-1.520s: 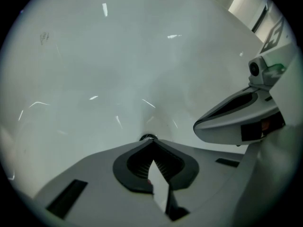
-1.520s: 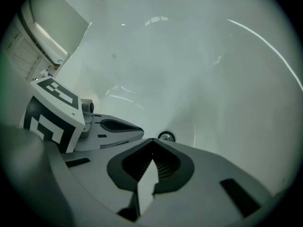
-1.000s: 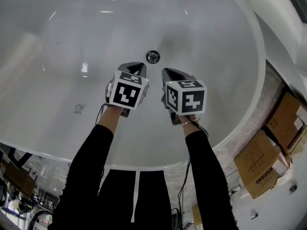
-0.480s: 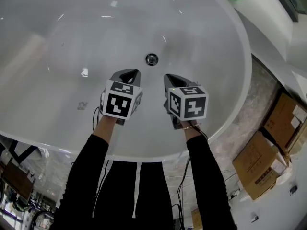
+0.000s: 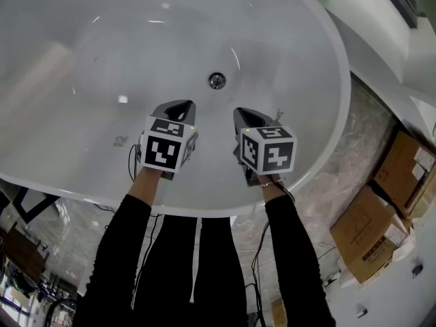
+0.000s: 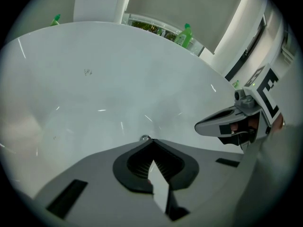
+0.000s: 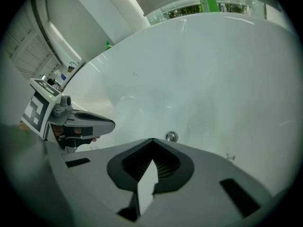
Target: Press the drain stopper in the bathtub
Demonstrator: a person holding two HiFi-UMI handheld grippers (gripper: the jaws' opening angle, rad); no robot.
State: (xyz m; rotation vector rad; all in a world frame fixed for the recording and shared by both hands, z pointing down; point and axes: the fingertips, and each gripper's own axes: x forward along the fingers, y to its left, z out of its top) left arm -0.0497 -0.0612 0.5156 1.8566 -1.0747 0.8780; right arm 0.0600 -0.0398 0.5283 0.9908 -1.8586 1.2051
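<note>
Right gripper [image 5: 243, 114] and left gripper [image 5: 178, 105], each with jaws closed on nothing, hung side by side above the bathtub [image 5: 102, 46] floor, the drain stopper [image 5: 216, 80] lying just ahead between their tips, neither clearly nearer.

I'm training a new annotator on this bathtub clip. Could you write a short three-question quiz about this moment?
1. True or false: the left tongs touch the drain stopper.
2. The right tongs are: A) shut on a sponge, B) shut with nothing between them, C) wide open.
3. Fill in: the drain stopper sits in the floor of the white ____.

Key: 1 false, a gap shows between them; 2 B; 3 bathtub.
</note>
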